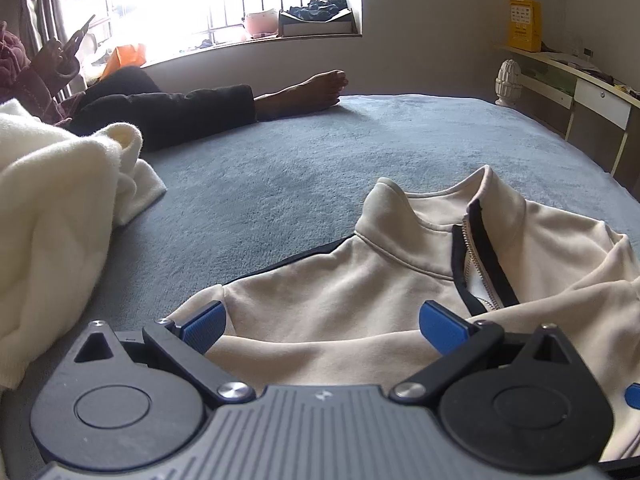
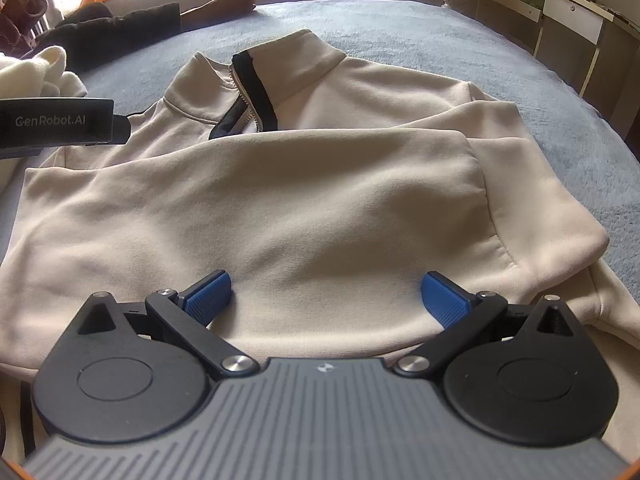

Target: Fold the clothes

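A beige zip-neck sweatshirt [image 2: 280, 200] lies partly folded on the grey-blue bed, its collar [image 1: 416, 208] with a dark-edged zipper pointing away. A fold of its body covers the chest below the zipper. My left gripper [image 1: 322, 326] hovers open over the sweatshirt's left shoulder, blue pads apart and holding nothing. My right gripper [image 2: 326, 300] stands open above the folded-over front, nothing between its fingers. The body of the left gripper [image 2: 60, 124] shows at the left edge of the right wrist view.
A heap of cream clothes [image 1: 52, 208] lies at the left on the bed [image 1: 280, 168]. A person sits at the far left with a leg [image 1: 208, 104] stretched across the bed. A desk with drawers [image 1: 580, 96] stands to the right, a window behind.
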A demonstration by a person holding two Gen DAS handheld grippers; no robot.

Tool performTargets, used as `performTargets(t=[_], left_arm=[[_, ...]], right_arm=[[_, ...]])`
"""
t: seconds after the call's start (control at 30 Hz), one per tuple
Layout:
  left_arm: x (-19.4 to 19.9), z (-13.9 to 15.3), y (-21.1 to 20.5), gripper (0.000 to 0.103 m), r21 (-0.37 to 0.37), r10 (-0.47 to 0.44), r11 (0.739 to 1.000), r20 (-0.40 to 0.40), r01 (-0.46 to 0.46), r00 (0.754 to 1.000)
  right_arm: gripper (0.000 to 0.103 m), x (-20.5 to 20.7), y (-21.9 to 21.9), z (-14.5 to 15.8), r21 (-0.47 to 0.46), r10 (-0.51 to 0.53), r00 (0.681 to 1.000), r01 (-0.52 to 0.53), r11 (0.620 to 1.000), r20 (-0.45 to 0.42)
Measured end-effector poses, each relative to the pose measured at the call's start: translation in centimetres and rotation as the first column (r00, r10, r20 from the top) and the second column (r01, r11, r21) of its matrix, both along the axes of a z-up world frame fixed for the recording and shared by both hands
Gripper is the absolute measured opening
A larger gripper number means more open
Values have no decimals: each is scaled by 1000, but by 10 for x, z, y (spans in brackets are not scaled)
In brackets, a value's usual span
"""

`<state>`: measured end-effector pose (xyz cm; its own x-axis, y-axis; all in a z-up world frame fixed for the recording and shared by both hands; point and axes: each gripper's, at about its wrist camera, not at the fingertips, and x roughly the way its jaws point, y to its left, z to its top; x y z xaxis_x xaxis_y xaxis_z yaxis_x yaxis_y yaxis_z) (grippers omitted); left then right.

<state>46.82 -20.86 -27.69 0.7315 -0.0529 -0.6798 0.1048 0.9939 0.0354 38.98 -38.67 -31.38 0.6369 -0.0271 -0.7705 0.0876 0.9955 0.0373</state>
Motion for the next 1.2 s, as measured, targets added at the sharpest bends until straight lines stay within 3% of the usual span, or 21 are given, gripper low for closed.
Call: performTargets(t=[0.17,0.3,0.47,0.6,0.8,0.9,1.07,1.13,1.2], left_arm=[[12,-3,12,103,-30,11,999,-22,-11,1000],[20,-5,20,103,-63,14,998,-41,-16,999],[23,-5,21,103,-64,6,998,1,-6,1000],[30,-7,17,103,-43,9,999,13,-9,1000],[41,-18,9,103,-19,33,999,-25,-33,999],[44,-25,11,103,-15,47,999,-53,-48,997],[43,-28,17,103,-17,41,999,-70,-42,997],[44,-26,20,103,-28,50,998,-69,-52,996],[47,-26,22,103,-42,65,997,-67,-68,996]], right_arm=[[101,-2,10,22,-47,45,994,-40,998,100],[99,13,19,26,-77,76,990,-67,995,119],[83,29,22,27,-70,87,989,-79,994,124],[57,38,21,15,-66,86,992,-80,995,90],[57,43,22,4,-69,87,993,-82,994,74],[42,45,22,15,-58,87,993,-82,995,79],[34,67,13,32,-15,56,988,-55,998,142],[24,85,7,35,14,33,987,-36,999,160],[20,103,2,36,40,9,985,-16,999,171]])
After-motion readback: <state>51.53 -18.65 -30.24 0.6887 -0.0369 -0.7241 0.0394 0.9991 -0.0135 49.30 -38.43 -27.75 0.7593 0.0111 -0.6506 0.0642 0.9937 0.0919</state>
